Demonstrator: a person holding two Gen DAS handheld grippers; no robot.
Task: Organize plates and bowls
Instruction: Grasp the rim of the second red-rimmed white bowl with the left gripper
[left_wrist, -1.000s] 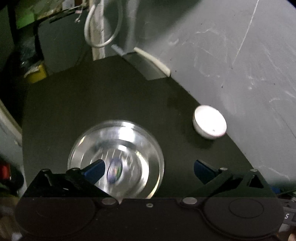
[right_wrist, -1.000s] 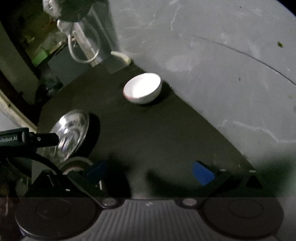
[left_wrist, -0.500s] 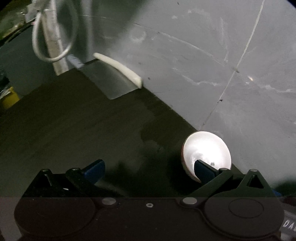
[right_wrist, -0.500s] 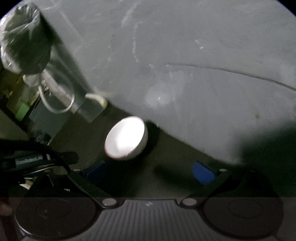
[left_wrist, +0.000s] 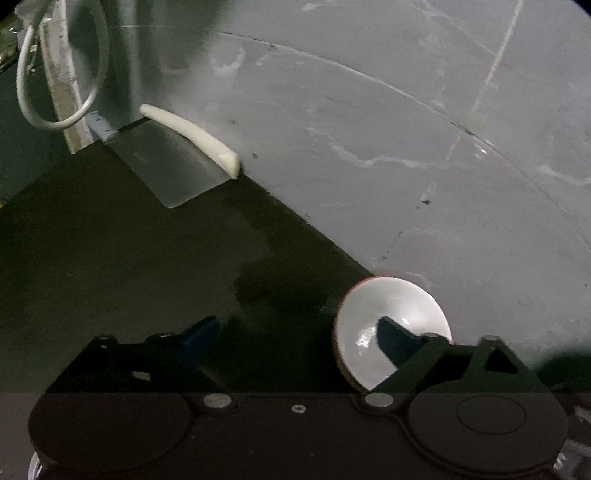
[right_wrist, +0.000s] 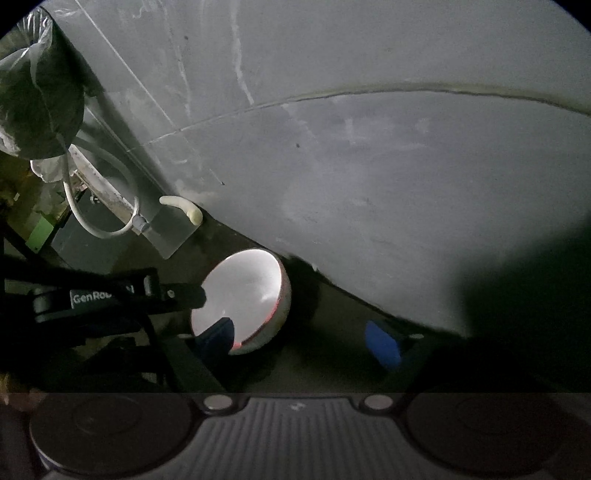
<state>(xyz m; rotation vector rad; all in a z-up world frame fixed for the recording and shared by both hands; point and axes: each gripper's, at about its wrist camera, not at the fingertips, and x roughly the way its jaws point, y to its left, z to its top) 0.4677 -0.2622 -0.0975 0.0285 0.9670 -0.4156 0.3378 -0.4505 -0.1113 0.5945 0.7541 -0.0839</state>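
Note:
A white bowl (left_wrist: 391, 314) with a red rim sits on the dark counter (left_wrist: 129, 266) close to the grey wall. My left gripper (left_wrist: 295, 336) is closing; its right finger (left_wrist: 395, 339) dips inside the bowl and its left finger stays well outside, so the near rim is between them with no pad pressing. In the right wrist view the bowl (right_wrist: 247, 284) has my right gripper (right_wrist: 299, 339) closing around its right wall, left finger inside, blue right pad (right_wrist: 382, 345) outside and apart. The left gripper (right_wrist: 110, 295) reaches the bowl's left rim there.
A cleaver blade (left_wrist: 173, 166) with a white handle (left_wrist: 192, 136) leans at the wall's foot, far left. A white cable loop (left_wrist: 59, 74) hangs beside it. A plastic-wrapped bundle (right_wrist: 37, 92) hangs at the upper left. The grey wall (left_wrist: 406, 147) bounds the counter on the right.
Both grippers came down toward the white bowl and now each has a finger inside it. The steel plate has dropped out of both views. Both sets of jaws have narrowed.

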